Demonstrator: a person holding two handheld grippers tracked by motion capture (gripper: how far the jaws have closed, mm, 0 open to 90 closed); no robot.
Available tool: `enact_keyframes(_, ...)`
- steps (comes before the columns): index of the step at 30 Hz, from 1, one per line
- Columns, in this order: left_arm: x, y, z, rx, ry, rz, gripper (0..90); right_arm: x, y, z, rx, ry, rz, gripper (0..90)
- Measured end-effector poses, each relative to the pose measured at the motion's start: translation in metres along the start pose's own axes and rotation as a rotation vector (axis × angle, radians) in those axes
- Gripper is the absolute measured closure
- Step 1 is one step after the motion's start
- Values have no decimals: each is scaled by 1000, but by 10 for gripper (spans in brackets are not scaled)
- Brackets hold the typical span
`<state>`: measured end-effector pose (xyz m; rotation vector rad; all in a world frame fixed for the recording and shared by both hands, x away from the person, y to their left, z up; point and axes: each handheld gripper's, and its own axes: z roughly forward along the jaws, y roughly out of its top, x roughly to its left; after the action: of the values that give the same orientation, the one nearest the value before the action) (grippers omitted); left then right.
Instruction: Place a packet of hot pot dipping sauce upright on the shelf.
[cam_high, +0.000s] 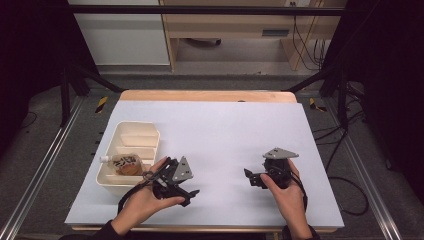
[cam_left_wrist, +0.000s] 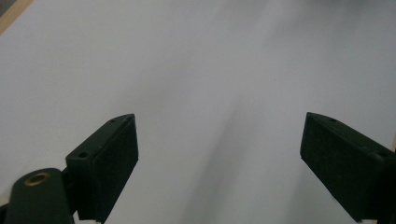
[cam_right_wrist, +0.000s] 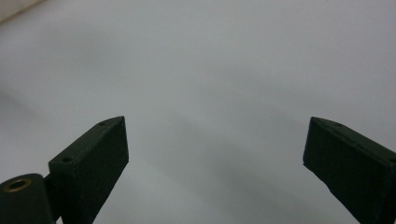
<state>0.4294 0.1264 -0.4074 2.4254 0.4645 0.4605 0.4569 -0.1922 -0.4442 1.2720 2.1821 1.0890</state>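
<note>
- Left gripper (cam_high: 186, 192) and right gripper (cam_high: 254, 178) are resting with jaws spread, empty.
- Small patterned brown pouch (cam_high: 126, 164) is lying in cream plastic divided tray (cam_high: 131, 131).
- Risk: a careless reach is likely nudging the tray.

Matt white sheet (cam_high: 225, 145) covers wood table (cam_high: 205, 95); glossy plastic tray (cam_high: 131, 137).

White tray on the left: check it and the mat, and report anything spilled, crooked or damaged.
Nothing stands out. The tray sits flat on the mat, and a small pouch lies on its side in the nearest compartment. Nothing looks spilled. Both grippers, left and right, are open and empty.
</note>
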Motion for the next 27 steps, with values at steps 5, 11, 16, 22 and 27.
enact_keyframes(5, -1, 0, 12, 4, -4, -19, 111, 0, 0, 0, 0, 1, 0, 73)
enact_keyframes(11, -2, -1, 26, 12, -17, -37, 107, -1, 0, 0, -3, 0, 0, 73)
enact_keyframes(16, -3, -4, 37, 16, -29, -50, 103, -1, 0, -1, -3, -1, 0, 73)
enact_keyframes(22, -2, -7, 46, 12, -32, -70, 98, -1, 0, -1, -4, -1, 3, 73)
enact_keyframes(27, -2, -14, 57, 9, -31, -94, 97, -1, 0, -1, -3, 0, -1, 72)
